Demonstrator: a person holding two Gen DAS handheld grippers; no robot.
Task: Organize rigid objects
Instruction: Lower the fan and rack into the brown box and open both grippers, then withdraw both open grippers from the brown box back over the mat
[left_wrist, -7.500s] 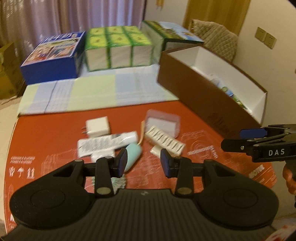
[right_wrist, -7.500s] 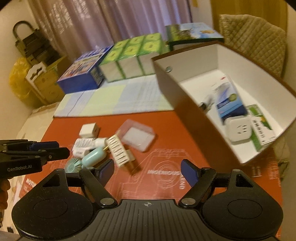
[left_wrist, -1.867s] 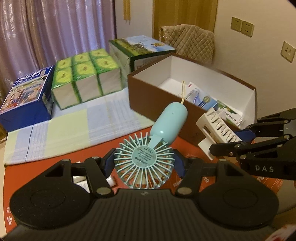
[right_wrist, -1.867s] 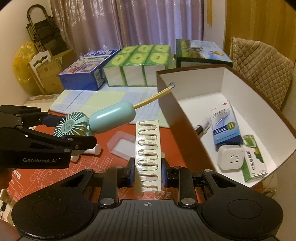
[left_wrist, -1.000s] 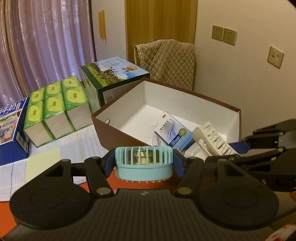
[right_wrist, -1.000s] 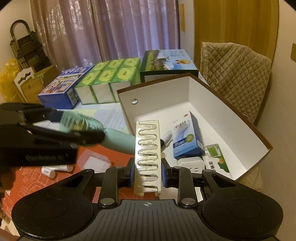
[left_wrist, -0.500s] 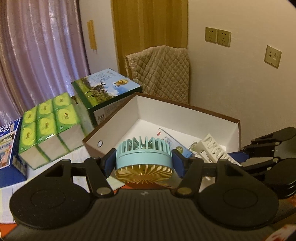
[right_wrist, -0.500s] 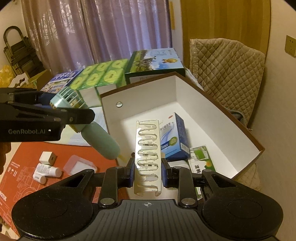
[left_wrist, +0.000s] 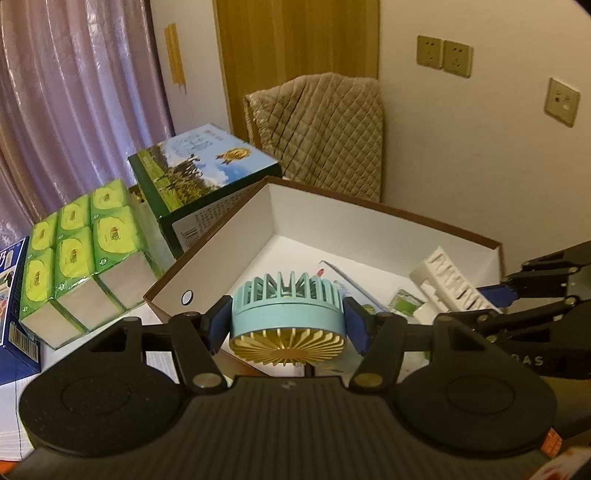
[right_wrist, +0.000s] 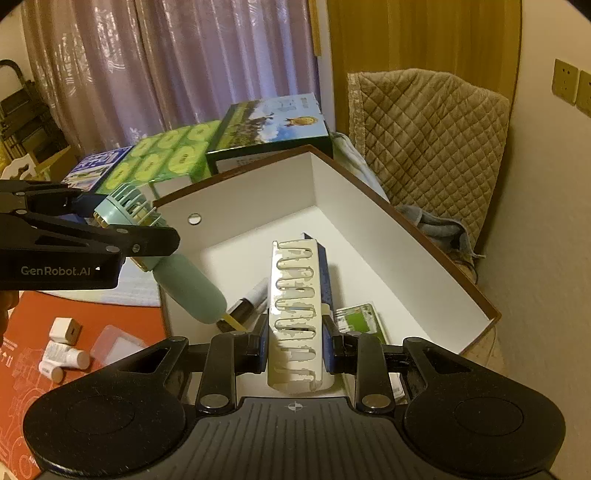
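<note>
Fan (left_wrist: 287, 309) in left claw (left_wrist: 288, 325), over box rim (left_wrist: 221, 236); interior roomy.

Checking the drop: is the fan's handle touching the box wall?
Cannot tell. In the right wrist view the fan handle overlaps the box wall edge; no view plainly shows contact or gap.

Fan (left_wrist: 288, 306) left of rack (right_wrist: 297, 314), both over box (right_wrist: 369, 240).

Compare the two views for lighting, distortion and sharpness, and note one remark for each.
Left wrist view: warm, dim yellow light; fisheye bends the door frame and darkens the corners; the fan in the left tool is sharp.
Right wrist view: same warm cast; the curtain bows at the edge; the white rack in the right tool is sharp, with no motion blur.
</note>
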